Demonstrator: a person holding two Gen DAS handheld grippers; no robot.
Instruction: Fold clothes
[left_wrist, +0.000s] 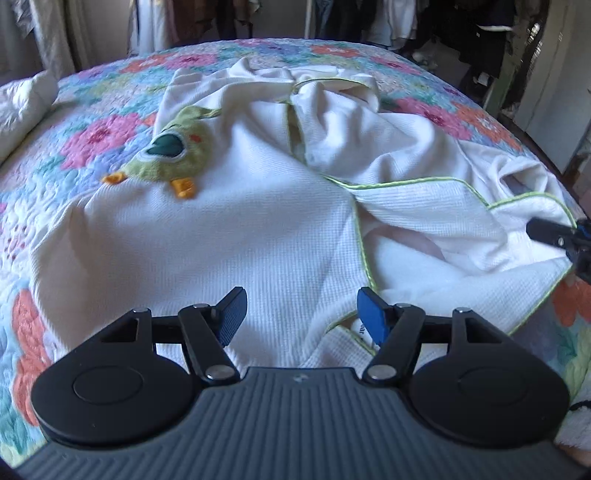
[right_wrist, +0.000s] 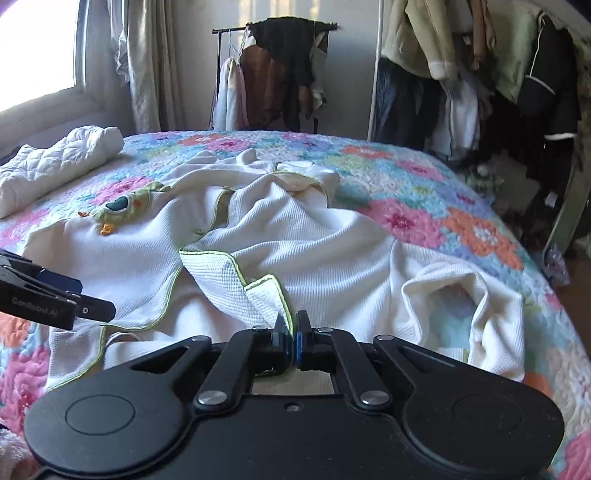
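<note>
Item 1: white waffle-weave robe with lime-green piping (left_wrist: 207, 236), spread across the floral patchwork quilt (left_wrist: 110, 129). It lies rumpled, not folded: 1 front panel is turned back on itself, a sleeve opening gapes toward the quilt's right edge, and the collar end is bunched at the far side of the robe. A green plush duck appliqué with orange feet (left_wrist: 166, 155) sits on the robe's left half. No neat crease or squared stack shows, so I judge most of the folding remains.

Item 2: my right claw (right_wrist: 291, 332), pinched tight on a lime-piped corner of the robe's turned-back panel, at the robe's near edge.

Item 3: my left claw (left_wrist: 299, 317), blue pads wide apart and holding nothing, hovering over the robe's near hem by a sewn label.

Item 4: white quilted roll of bedding (right_wrist: 55, 166), left of the robe.
</note>
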